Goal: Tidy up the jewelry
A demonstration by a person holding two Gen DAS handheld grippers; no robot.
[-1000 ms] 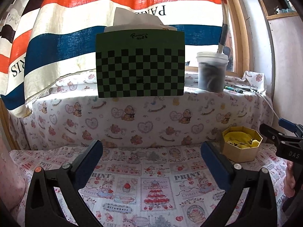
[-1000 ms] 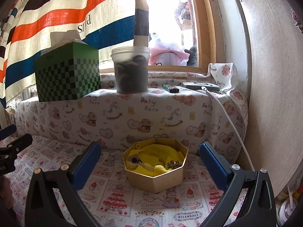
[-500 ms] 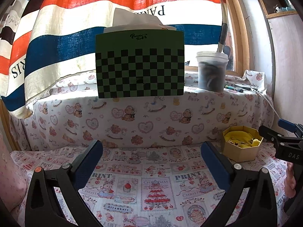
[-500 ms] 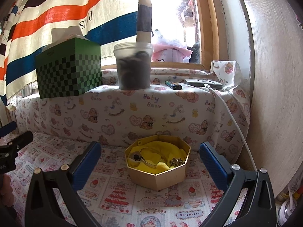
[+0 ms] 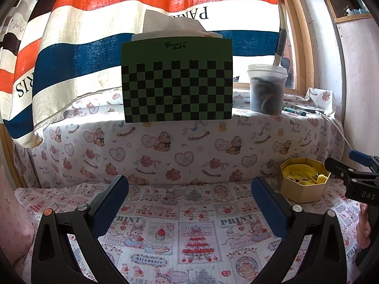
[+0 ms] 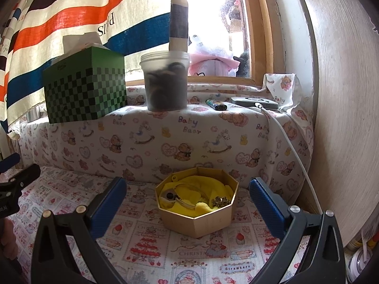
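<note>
An octagonal tan box (image 6: 208,220) lined with yellow cloth sits on the printed cloth. It holds a watch-like piece (image 6: 169,196) and a small gold cluster (image 6: 220,200). My right gripper (image 6: 187,197) is open and empty, its jaws wide apart on either side of the box, a little in front of it. The box also shows at the far right of the left wrist view (image 5: 304,189). My left gripper (image 5: 189,196) is open and empty over bare cloth, well to the left of the box.
A raised ledge behind carries a green checkered tissue box (image 5: 176,82), a plastic tub with dark contents (image 6: 164,80), a lighter (image 6: 216,105) and a flat device with a white cable (image 6: 254,101). A wooden panel (image 6: 343,118) closes the right side.
Both cameras have shifted slightly; the box sits a little higher and nearer the centre between the right jaws. Both grippers stay open.
</note>
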